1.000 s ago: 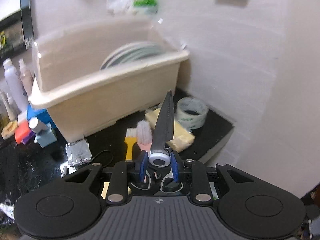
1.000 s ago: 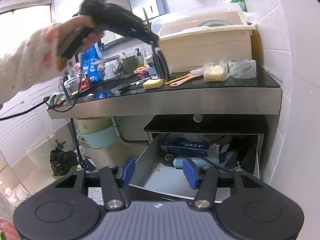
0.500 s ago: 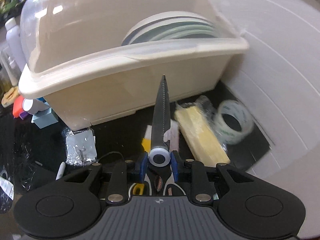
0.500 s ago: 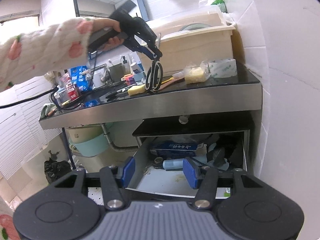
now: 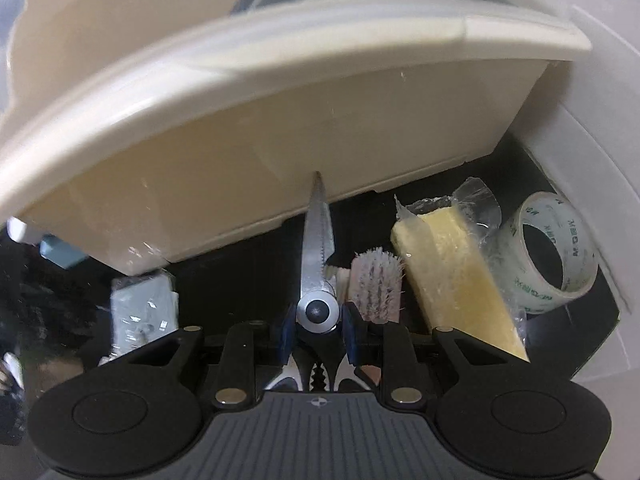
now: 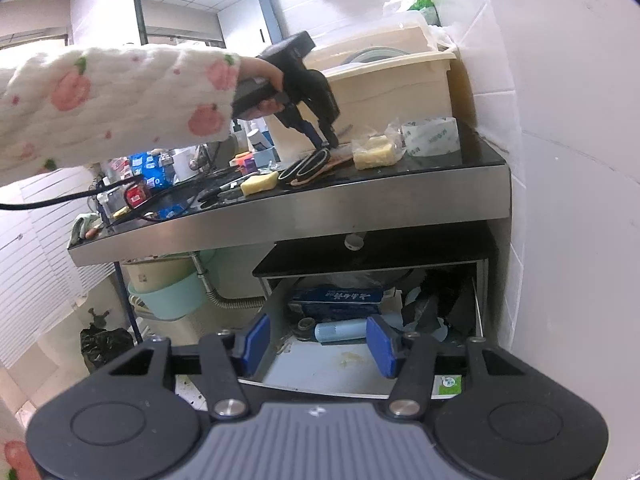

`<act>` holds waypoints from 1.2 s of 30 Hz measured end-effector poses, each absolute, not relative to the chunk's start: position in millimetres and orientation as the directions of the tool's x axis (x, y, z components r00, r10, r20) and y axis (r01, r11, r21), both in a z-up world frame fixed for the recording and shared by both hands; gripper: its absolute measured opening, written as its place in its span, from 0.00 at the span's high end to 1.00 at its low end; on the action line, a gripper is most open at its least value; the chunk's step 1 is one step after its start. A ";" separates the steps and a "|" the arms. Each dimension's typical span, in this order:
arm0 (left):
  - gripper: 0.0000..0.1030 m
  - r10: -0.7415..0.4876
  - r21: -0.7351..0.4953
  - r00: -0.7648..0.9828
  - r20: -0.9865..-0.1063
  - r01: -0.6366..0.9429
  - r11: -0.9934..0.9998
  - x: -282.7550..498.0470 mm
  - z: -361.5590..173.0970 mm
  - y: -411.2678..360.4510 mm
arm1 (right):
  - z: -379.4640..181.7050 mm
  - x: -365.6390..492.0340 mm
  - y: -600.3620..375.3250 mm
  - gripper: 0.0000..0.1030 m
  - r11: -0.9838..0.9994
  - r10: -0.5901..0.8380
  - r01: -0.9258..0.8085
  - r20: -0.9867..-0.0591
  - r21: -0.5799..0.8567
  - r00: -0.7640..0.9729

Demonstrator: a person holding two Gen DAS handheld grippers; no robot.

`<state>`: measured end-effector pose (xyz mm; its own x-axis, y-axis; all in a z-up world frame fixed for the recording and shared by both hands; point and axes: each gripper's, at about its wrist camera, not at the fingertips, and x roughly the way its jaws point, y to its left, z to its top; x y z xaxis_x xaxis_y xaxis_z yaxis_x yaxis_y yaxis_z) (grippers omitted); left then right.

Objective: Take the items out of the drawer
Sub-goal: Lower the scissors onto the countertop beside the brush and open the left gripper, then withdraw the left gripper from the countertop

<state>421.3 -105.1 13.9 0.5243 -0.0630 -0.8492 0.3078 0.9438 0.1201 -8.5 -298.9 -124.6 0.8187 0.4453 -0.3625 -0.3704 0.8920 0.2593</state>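
Your left gripper [image 5: 316, 322] has dropped and swung in close to the cream dish rack [image 5: 280, 140], which a second ago stood well back; the scissors [image 5: 318, 240] clamped between its blue fingers now point at the rack's lower wall, tip almost touching it.

Only the right wrist view shows the scissors' black handles [image 6: 306, 166] down at the black surface [image 6: 440, 164], and your hand [image 6: 262, 84] and fruit-print sleeve [image 6: 112, 100] reaching over. Only the left view shows the serrated blades shut.

Around the blades lie a pink-bristled brush [image 5: 376, 284], a wrapped yellow block [image 5: 452, 276] and a tape roll [image 5: 556, 252]; the rack blocks the way ahead.

Your right gripper [image 6: 314, 340] has barely moved: fingers apart, nothing between them, aimed at the open drawer [image 6: 352, 364], where a blue box [image 6: 340, 300] and a pale blue tube [image 6: 340, 330] lie.
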 end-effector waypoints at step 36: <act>0.41 -0.358 -0.077 0.702 -0.616 0.399 0.914 224.7 56.0 -27.9 | -79.9 11.4 -260.0 0.39 0.885 0.461 -0.455 -0.340 0.102 0.820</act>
<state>224.7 -27.9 56.0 0.7020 -0.3582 -0.6156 0.3985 0.9139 -0.0773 11.4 -260.0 -79.9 0.8198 0.4608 -0.3400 -0.4550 0.8846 0.1020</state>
